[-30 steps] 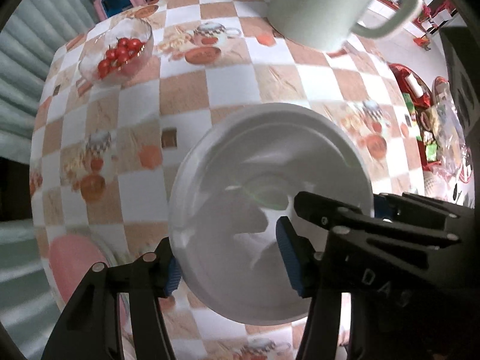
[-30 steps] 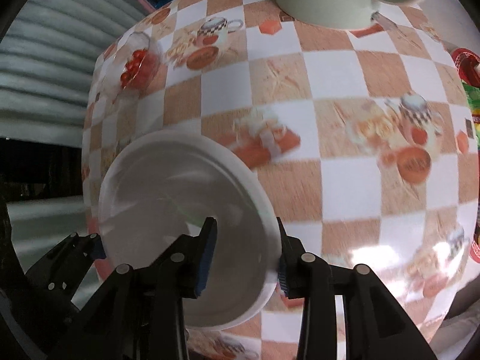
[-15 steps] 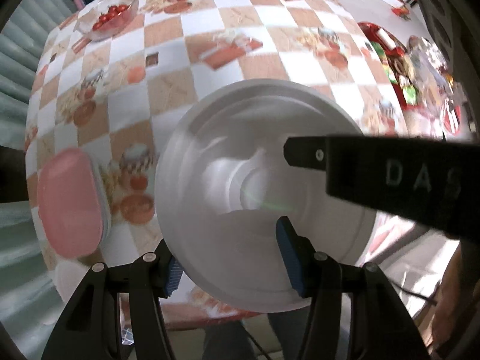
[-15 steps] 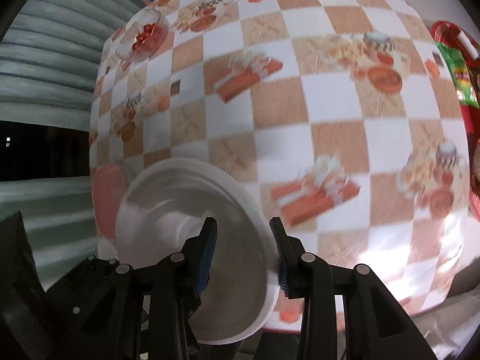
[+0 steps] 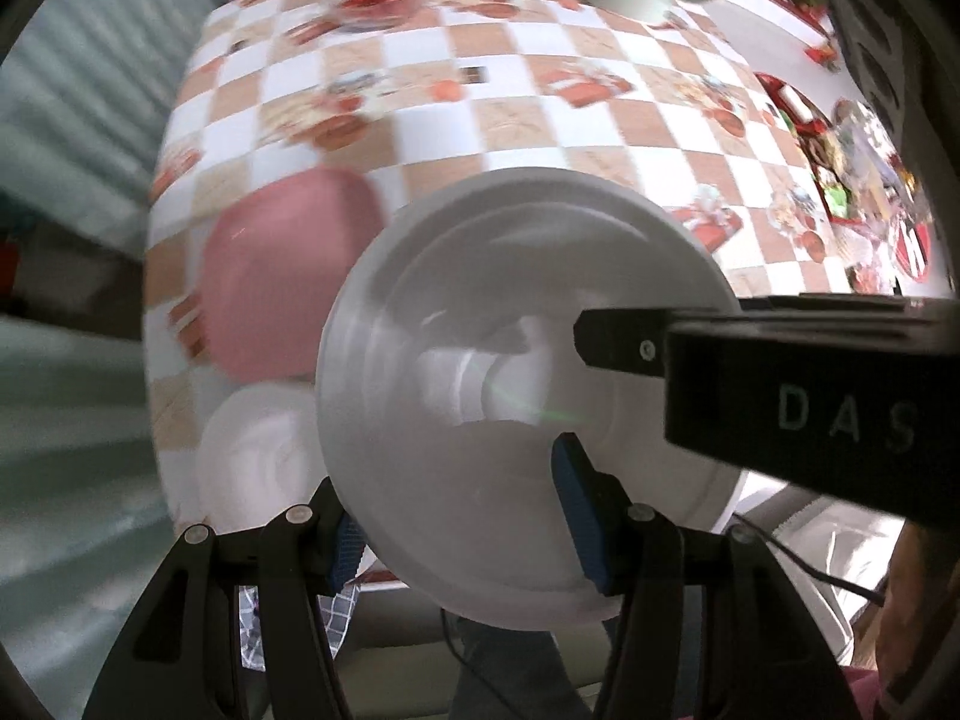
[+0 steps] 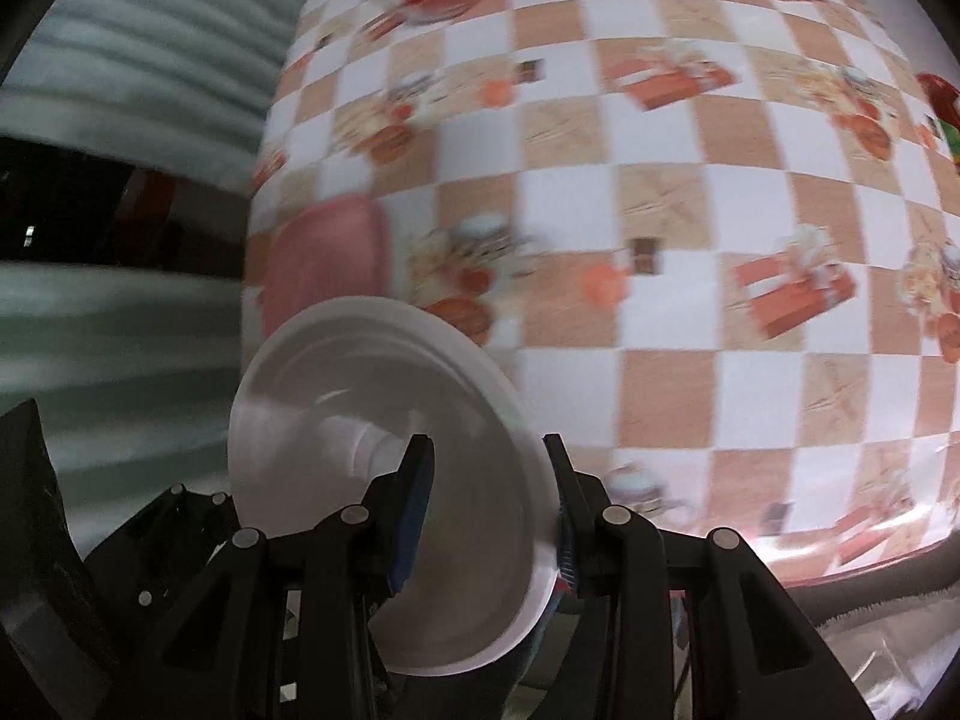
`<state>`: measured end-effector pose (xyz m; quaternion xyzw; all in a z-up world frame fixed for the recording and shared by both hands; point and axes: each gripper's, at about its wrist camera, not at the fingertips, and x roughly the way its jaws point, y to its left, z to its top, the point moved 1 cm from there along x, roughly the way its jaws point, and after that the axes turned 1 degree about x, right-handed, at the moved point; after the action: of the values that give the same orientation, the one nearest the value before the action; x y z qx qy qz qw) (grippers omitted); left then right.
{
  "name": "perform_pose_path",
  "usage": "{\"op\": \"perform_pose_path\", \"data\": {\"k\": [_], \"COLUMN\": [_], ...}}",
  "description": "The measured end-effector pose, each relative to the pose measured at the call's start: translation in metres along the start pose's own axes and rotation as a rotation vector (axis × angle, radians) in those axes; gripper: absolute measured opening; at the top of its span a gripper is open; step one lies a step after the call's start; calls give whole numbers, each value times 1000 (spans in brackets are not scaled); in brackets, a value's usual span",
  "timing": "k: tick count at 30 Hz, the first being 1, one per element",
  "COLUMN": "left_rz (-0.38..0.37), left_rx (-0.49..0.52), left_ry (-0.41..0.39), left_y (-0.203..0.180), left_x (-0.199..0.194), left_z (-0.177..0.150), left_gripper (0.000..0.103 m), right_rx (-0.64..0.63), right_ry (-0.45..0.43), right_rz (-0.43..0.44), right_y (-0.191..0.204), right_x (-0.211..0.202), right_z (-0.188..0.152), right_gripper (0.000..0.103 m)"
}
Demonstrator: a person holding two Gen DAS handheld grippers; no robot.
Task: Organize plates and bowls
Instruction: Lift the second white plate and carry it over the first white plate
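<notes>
White plate [image 5: 480, 360] clamped by left gripper [image 5: 462, 522] and right gripper [image 6: 486, 516]; lower level onto white stack [image 5: 258, 456].

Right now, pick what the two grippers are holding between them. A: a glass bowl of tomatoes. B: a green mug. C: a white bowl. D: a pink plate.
C: both the left gripper and the right gripper have their fingers closed over the rim of the white bowl, while the pink plate lies on the table.
</notes>
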<state>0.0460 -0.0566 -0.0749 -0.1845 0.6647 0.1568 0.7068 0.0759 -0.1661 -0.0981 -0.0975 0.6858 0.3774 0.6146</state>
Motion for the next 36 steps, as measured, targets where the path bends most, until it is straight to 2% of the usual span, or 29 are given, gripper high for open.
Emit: {"op": "perform_pose_path", "data": {"k": [6,16,29,36], "left_rz": [28,53,75,71], "left_rx": [-89,-174,-204,-216], "left_ry": [-4,2,43,30], "left_y": [46,91,114,124], "left_x": [-9,-8,15,23], "left_z": [-33,-67,-80,-76], "left_gripper": [59,59,59,59], "right_rx": [-71,-156,-179,-182], "right_ry": [33,85,144,148], "right_rz": [26,17,-13,-14], "right_y": [54,101,115,121], "right_x": [23,56,94,108], "right_z": [-18,-36,-35,-30], "right_gripper": [39,39,39,39]}}
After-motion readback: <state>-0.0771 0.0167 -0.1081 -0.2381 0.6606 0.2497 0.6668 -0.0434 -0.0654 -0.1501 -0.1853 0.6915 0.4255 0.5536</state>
